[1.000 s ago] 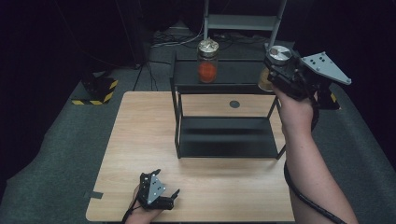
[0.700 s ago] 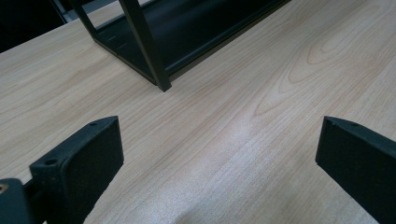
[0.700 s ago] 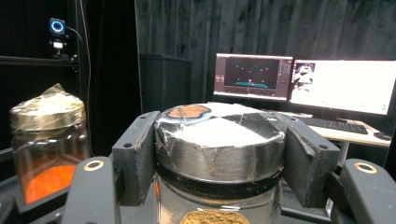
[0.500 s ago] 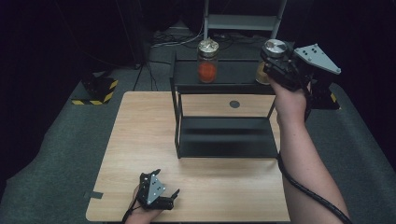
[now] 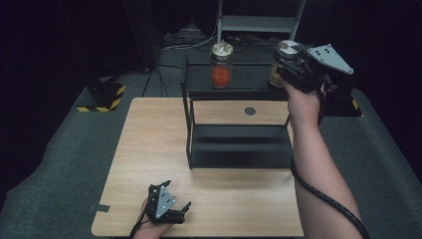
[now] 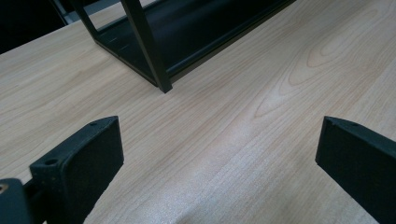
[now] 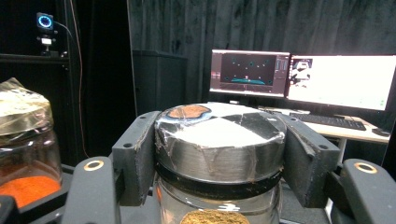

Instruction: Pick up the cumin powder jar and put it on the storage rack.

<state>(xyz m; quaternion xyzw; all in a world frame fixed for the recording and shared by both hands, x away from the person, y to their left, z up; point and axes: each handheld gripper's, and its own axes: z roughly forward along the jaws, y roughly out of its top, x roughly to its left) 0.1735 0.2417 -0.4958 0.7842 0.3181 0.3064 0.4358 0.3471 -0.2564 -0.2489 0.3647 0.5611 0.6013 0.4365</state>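
High view, right claw: my right gripper (image 5: 291,63) is up at the right end of the black shelf's (image 5: 239,89) top deck, pinching the brown-powder jar (image 5: 276,74) just under its silver lid (image 5: 289,49).
High view, jar's place: at the shelf's top right corner, well apart from the orange-powder jar (image 5: 221,65) that stands upright further left on the same deck.
High view, left claw: my left gripper (image 5: 169,206) rests at the near edge of the wooden table (image 5: 149,144), spread, nothing in it.
Left gripper view: my two jaws stand wide apart over bare wood; the shelf's front leg (image 6: 148,49) is ahead, not touched.
Right gripper view, grip: my pads (image 7: 140,156) press on both sides of the jar's lid (image 7: 219,140); brown powder (image 7: 214,217) shows through the glass below.
Right gripper view, around: the orange-powder jar (image 7: 25,154) sits at the left edge; two lit monitors (image 7: 299,79) glow behind.
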